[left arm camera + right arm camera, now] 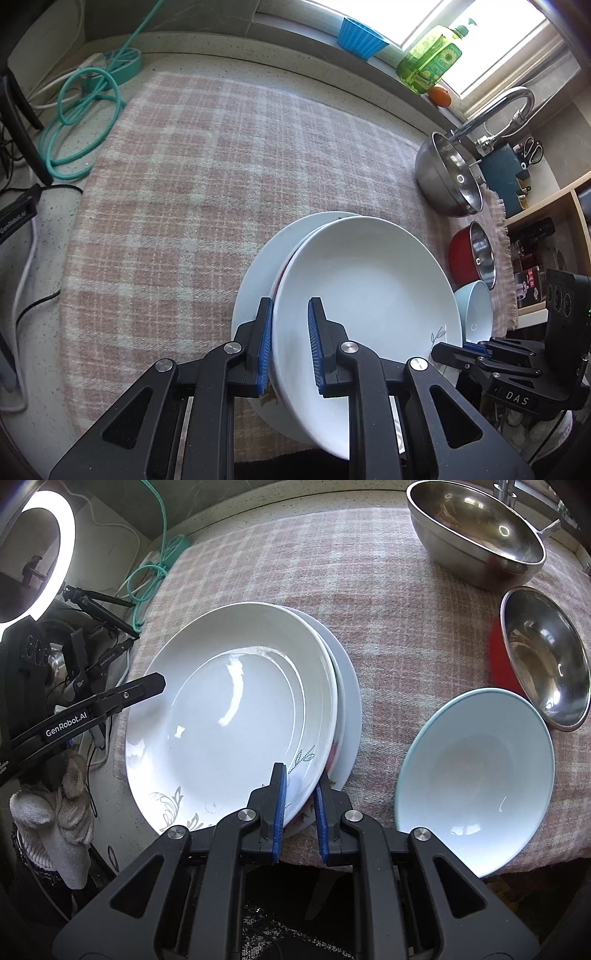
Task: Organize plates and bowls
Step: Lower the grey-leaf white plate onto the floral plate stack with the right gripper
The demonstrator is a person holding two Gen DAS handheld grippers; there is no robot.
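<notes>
Plate stack: on checked cloth over tabletop. Left gripper fingers clamped on top plate's left rim; right gripper fingers clamped on its opposite rim. Plate lies between both, tilted. Lower plates mostly hidden; count unclear. Pale bowl just right.

Bright daylight pours from a blown-out window at upper right, and a glowing ring light sits upper left (right wrist view). Glare streaks the white plate. Both pictures are sharp, with fisheye bending and dark corners.
</notes>
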